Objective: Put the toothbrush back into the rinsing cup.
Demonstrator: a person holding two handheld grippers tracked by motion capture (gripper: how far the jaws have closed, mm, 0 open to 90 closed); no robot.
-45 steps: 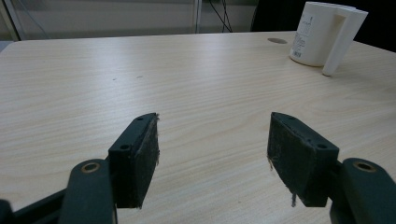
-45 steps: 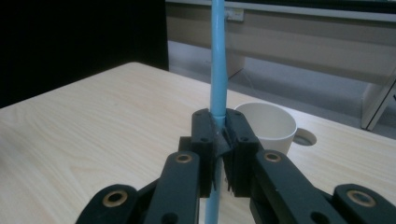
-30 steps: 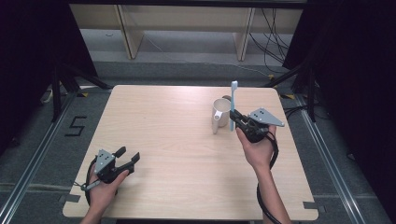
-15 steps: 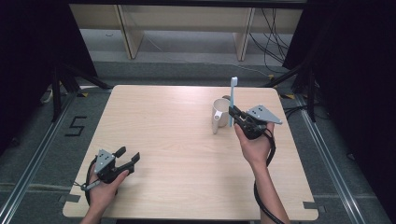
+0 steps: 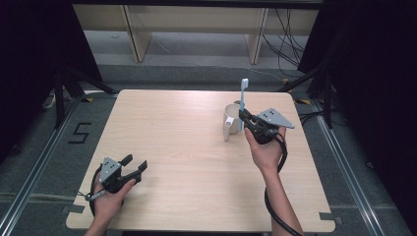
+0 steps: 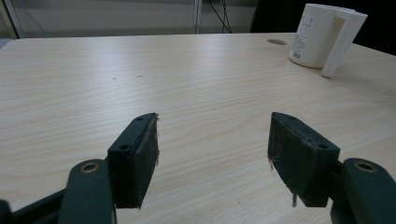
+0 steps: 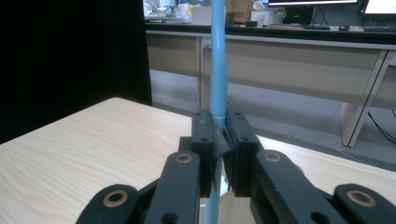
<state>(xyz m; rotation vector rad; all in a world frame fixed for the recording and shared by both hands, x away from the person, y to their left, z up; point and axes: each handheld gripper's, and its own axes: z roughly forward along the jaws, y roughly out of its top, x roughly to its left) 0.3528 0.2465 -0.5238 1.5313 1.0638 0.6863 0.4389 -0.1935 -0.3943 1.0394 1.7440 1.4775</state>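
Pale wooden tabletop under dark surroundings, with shelving and cables beyond the far edge. Toward the far right, right tool clamped shut on a light-blue toothbrush, handle pinched between the pads and held upright with the head at the top, just beside and above a white mug standing on the wood. At the near left, left tool rested low on the tabletop, jaws spread wide with nothing between them, well apart from the mug.
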